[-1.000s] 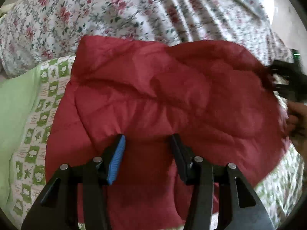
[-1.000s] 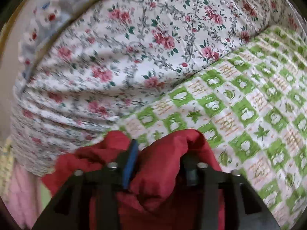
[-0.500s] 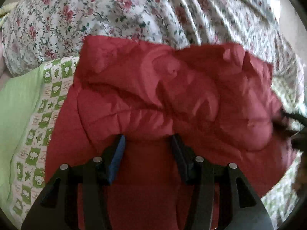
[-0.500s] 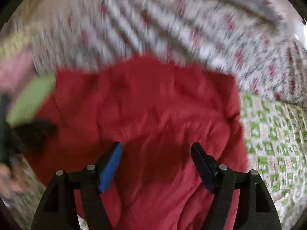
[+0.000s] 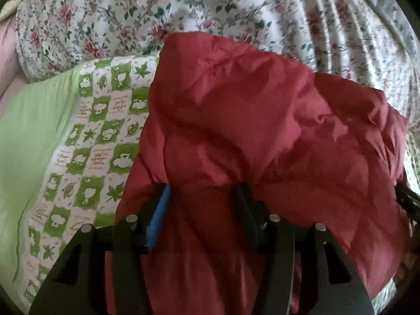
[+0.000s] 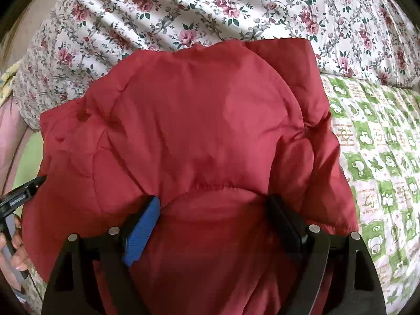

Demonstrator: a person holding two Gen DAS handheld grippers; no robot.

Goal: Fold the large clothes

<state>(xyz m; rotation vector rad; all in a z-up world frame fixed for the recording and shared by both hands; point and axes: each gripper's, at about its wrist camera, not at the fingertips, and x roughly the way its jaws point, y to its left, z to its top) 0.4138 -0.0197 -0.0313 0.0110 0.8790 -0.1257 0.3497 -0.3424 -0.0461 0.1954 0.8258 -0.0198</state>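
Right gripper point(image 6: 212, 210): I see my jaws standing wide and opening further, the red padded jacket point(image 6: 199, 120) lying under and between them but neither pad pressing on it.
Left gripper point(image 5: 202, 199): narrower gap, jaws easing apart; red fabric fills the space between the pads, and I cannot tell whether they pinch it or only rest over it.
Jacket: a bulky folded heap on the green checked quilt point(image 6: 378, 157), its far edge touching the floral duvet point(image 6: 210, 5).
Step in hand: I judge a fold has just been laid over and I am letting go of it (the mound is puffy, not flat).
Next move: probably pressing the bundle down or taking a fresh edge for another fold; padded cloth will likely spring back, so I would want a firm bite on a seam.
Right view only: the other gripper's tip and the hand point(image 6: 15, 252) holding it at the left edge, plus a gathered seam near my fingers.
Left view only: a plain green sheet point(image 5: 29, 141) beside the quilt, and a dark tool tip at the right edge, too blurred to read.
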